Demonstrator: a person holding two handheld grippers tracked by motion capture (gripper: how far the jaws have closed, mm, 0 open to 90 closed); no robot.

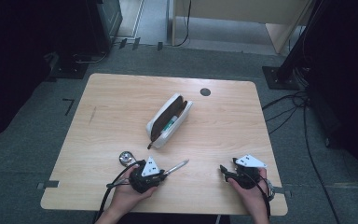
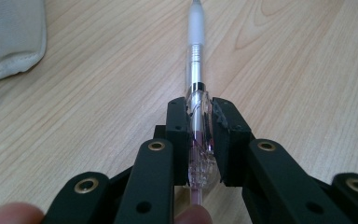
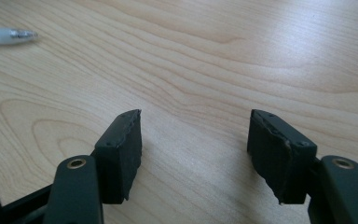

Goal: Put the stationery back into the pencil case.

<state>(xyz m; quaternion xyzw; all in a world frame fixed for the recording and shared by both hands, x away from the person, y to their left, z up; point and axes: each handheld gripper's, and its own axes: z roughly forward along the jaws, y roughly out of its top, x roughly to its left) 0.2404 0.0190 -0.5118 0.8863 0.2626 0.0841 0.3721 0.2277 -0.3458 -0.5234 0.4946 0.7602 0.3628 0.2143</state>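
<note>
Pen (image 2: 196,84) sits clamped in your left gripper (image 1: 161,173) near the table's (image 1: 121,93) front edge, tip aimed at the open pencil case (image 1: 169,119) mid-table – ready to slot in; your right gripper (image 3: 196,154) stands half open, empty – clear by the front-right corner

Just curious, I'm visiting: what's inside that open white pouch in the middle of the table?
The pencil case lies unzipped, showing a dark lining and one white-and-green item, perhaps a pen or tube. Anything deeper is hidden by its sides.

Black left gripper (image 1: 164,172) clamps a clear pen (image 2: 196,79) — silver barrel, frosted white grip. At twelve o'clock, a white pencil case (image 1: 168,120), brown inside, something green within — pale wood-grain table (image 1: 112,107) underneath.
</note>
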